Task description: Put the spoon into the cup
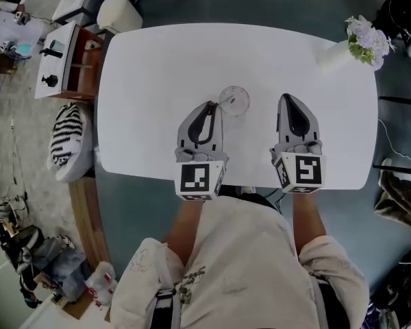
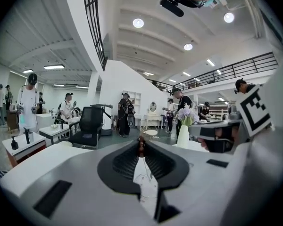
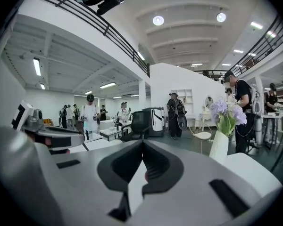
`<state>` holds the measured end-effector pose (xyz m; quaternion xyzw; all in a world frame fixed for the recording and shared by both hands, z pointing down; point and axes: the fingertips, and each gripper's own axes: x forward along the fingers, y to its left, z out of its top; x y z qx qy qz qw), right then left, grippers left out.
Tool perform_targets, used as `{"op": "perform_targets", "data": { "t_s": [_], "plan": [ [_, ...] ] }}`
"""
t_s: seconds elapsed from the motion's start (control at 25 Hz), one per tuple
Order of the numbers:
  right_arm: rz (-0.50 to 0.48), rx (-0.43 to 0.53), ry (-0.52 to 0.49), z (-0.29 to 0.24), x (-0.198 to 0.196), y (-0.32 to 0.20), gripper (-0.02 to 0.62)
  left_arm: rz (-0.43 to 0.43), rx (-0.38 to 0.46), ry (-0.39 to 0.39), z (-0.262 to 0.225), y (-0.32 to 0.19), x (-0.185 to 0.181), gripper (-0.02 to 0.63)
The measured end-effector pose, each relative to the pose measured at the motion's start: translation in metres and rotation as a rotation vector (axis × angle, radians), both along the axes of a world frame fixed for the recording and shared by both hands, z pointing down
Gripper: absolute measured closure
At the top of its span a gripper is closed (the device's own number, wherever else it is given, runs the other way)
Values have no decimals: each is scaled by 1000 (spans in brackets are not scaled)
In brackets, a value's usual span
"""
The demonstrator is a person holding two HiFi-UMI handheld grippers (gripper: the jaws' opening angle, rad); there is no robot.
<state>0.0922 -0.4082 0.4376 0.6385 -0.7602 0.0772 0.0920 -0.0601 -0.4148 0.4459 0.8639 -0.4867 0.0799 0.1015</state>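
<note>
1. The spoon appears only as a thin, brown-ended stem at the tips of the left gripper, so its bowl and material cannot be made out. It is judged light and stiff.
2. The left gripper's jaws stand almost together and pinch that stem at their very tips. So narrow a hold could let a slim, smooth stem swivel. A hold high on the handle suits the task, since it leaves the lower end free to go into the cup.
3. The cup is clear and looks like glass, so it is probably fragile, light, and easy to tip or push along if the spoon knocks its rim. It stands upright near the middle of the worktop, just beside the left gripper's tips and between the two grippers.
4. The right gripper has its jaws pressed together on nothing. It hovers over the near-right part of the worktop, apart from the cup, and could steady it if needed.
5. The worktop is white, smooth and rounded at the corners, and likely gives little grip under the cup. It is bare except for a vase of flowers at the far right corner.
6. The room is a large, bright hall with more tables, chairs and several people standing well beyond the far edge.
</note>
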Motion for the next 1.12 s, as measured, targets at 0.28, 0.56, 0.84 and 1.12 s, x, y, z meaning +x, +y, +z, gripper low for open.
{"op": "perform_targets", "data": {
  "t_s": [0.28, 0.56, 0.84, 1.12],
  "plan": [
    [-3, -80, 39, 38, -4, -23, 607, 14, -109, 26, 62, -27, -1, 568],
    [16, -106, 38, 63, -4, -23, 607, 30, -199, 46, 111, -30, 8, 568],
    [11, -131, 5, 74, -4, -26, 607, 30, -266, 54, 141, -29, 12, 568],
    [-12, -149, 1, 85, -11, -30, 607, 16, -295, 76, 158, -32, 15, 566]
  ]
}}
